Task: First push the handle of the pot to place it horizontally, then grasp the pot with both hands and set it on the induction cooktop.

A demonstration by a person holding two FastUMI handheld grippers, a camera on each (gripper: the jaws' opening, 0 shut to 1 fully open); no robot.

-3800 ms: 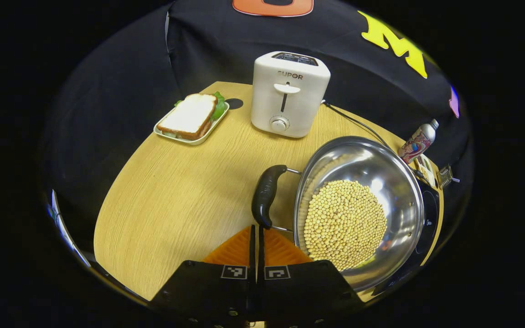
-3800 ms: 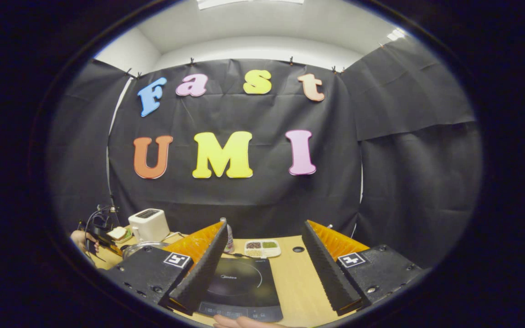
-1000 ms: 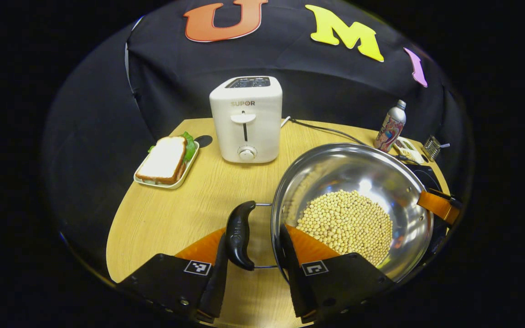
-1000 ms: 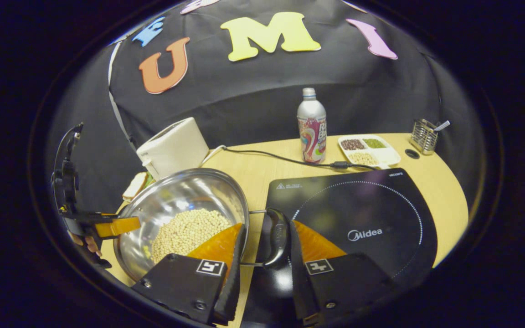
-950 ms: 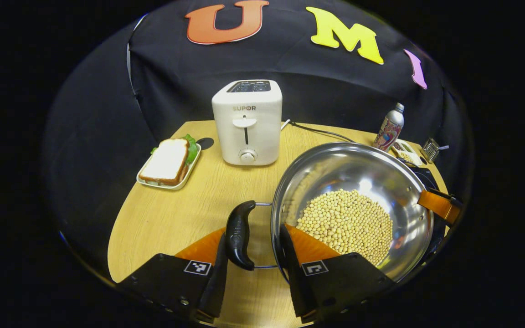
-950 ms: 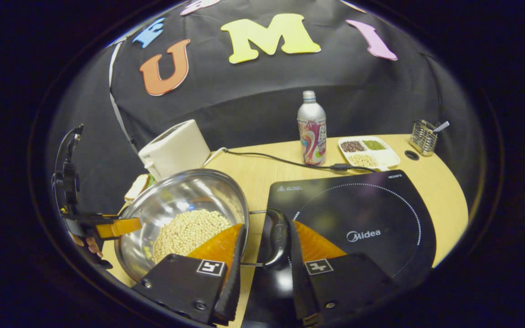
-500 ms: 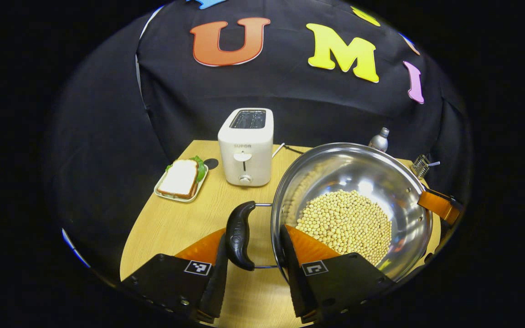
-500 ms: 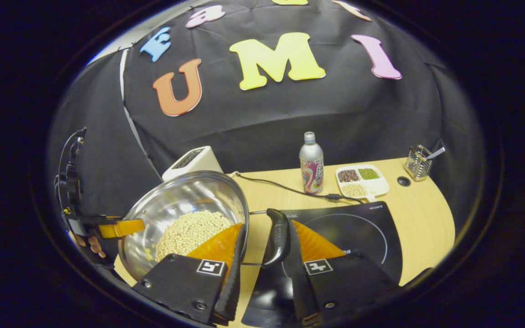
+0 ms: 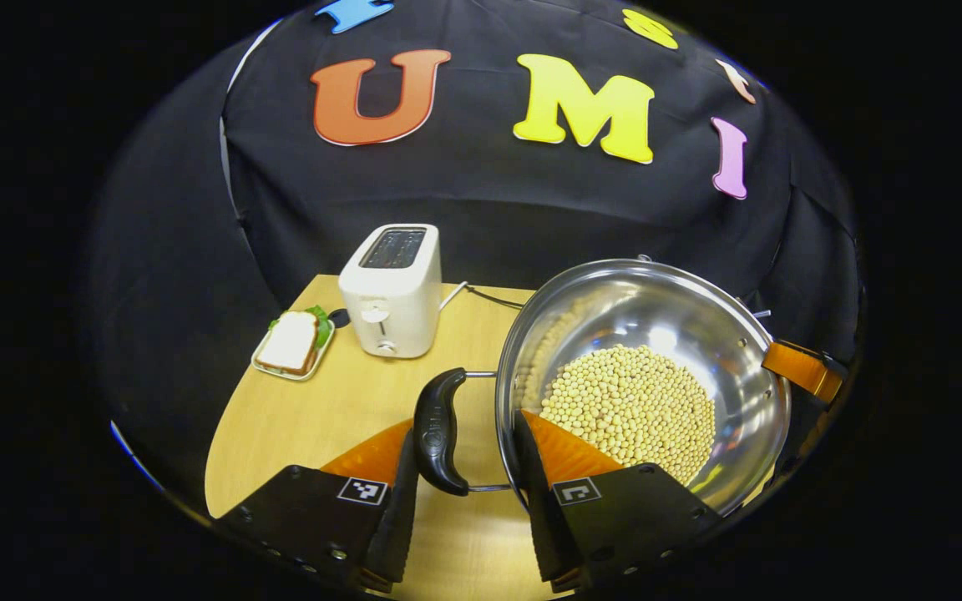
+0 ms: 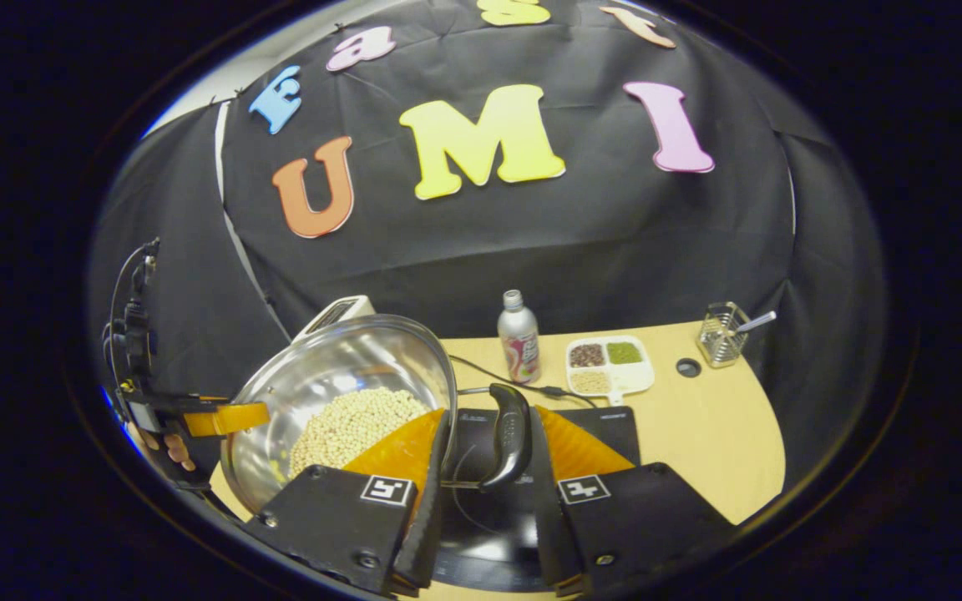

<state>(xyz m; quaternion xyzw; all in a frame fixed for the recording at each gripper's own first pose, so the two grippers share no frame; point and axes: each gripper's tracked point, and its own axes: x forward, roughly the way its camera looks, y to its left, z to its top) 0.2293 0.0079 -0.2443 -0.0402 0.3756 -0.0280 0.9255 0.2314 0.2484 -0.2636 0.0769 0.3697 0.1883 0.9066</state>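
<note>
Handle-pushing step judged done: both black side handles lie level, one on each side of the pot (image 9: 644,380); left handle (image 9: 439,430) bracketed by the left gripper (image 9: 463,467), one finger outside the handle, the other inside the rim over the soybeans (image 9: 631,409), narrowed to a small gap around handle and rim; firm pressure from both fingers not certain; right handle (image 10: 510,434) bracketed the same way by the right gripper (image 10: 485,467), one finger inside the bowl, the other just outside the handle; same doubt about real clamping.

Pot judged lifted off the table (image 9: 314,417), carried between the two grippers, roughly level with a slight tilt; in the right gripper view, induction cooktop (image 10: 606,421) below and to the right of the right handle, pot bowl to its left, not yet over the ring.

Left to do: shift rightward over the cooktop, lower flat, release both handles.

Far off: toaster (image 9: 392,288), sandwich plate (image 9: 291,346), bottle (image 10: 517,335), bean tray (image 10: 608,364).
</note>
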